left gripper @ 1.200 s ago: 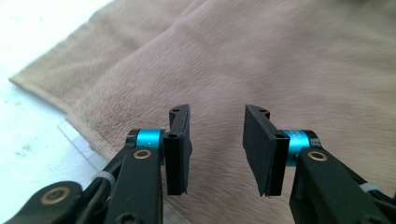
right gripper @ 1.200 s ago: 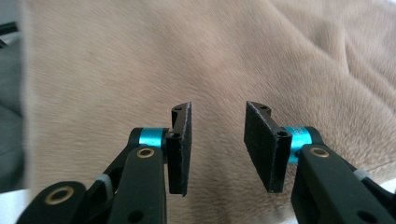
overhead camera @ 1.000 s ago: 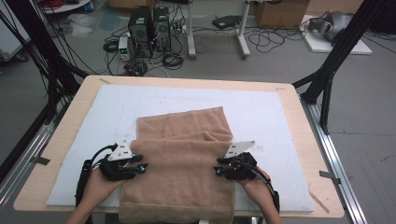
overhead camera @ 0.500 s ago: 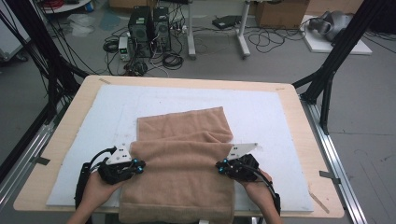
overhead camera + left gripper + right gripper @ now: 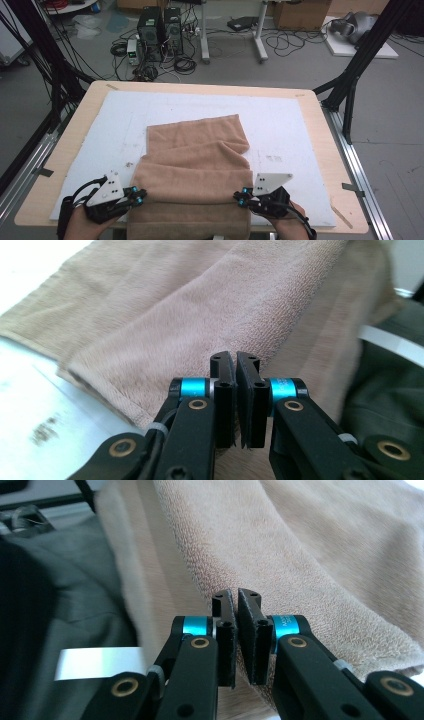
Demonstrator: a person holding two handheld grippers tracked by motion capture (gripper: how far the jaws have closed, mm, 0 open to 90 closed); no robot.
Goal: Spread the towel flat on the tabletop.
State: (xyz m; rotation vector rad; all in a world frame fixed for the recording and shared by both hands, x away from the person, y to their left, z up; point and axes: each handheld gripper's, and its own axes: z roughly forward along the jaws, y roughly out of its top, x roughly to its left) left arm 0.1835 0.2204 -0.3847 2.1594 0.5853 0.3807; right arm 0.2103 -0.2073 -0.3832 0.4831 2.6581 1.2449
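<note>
A tan towel (image 5: 195, 150) lies partly folded on a white mat (image 5: 120, 115), and its near end hangs over the table's front edge. My left gripper (image 5: 139, 196) is shut on the towel's left edge near the front. My right gripper (image 5: 239, 198) is shut on the right edge opposite. Between them a thick fold of towel stands raised off the mat. In the left gripper view the jaws (image 5: 235, 360) stand pressed together against the towel (image 5: 165, 315). The right gripper view has the jaws (image 5: 235, 597) pinching the towel (image 5: 300, 545) the same way.
The wooden table (image 5: 200, 89) shows as a bare rim around the mat. Black frame legs (image 5: 350, 90) stand at its right and left. On the floor behind are computer towers (image 5: 160, 27), cables and a desk leg (image 5: 260, 35).
Both grippers have drawn back toward the table's front edge and risen. The towel's side edges came up with them, and a raised fold has formed between them.
</note>
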